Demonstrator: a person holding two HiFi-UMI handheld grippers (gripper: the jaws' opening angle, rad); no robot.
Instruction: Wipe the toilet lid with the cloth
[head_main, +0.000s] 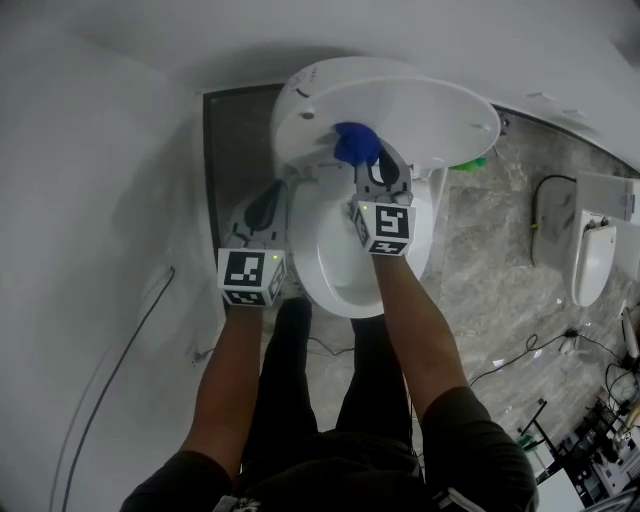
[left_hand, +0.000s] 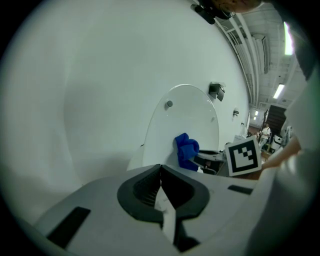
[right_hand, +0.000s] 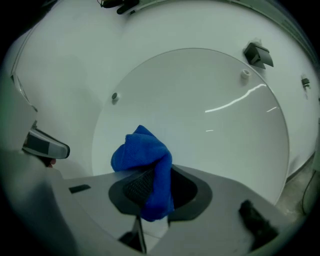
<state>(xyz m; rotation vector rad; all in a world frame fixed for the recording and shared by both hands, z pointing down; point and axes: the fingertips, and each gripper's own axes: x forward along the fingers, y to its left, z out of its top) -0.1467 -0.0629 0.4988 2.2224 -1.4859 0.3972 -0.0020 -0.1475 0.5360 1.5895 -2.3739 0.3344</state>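
Note:
The white toilet lid (head_main: 410, 108) stands raised above the bowl (head_main: 340, 270). My right gripper (head_main: 372, 165) is shut on a bunched blue cloth (head_main: 356, 143), which lies against the lid's lower left part. In the right gripper view the cloth (right_hand: 146, 159) bulges out of the shut jaws (right_hand: 155, 192) in front of the lid (right_hand: 210, 110). My left gripper (head_main: 264, 203) hangs shut and empty left of the bowl, beside the toilet. Its own view shows the closed jaws (left_hand: 161, 187), with the lid (left_hand: 187, 117) and cloth (left_hand: 186, 150) beyond.
A white wall (head_main: 90, 180) closes in on the left. On the marble floor to the right stand another white fixture (head_main: 592, 255) and loose cables (head_main: 520, 350). A small green item (head_main: 470, 163) lies behind the toilet. The person's legs stand in front of the bowl.

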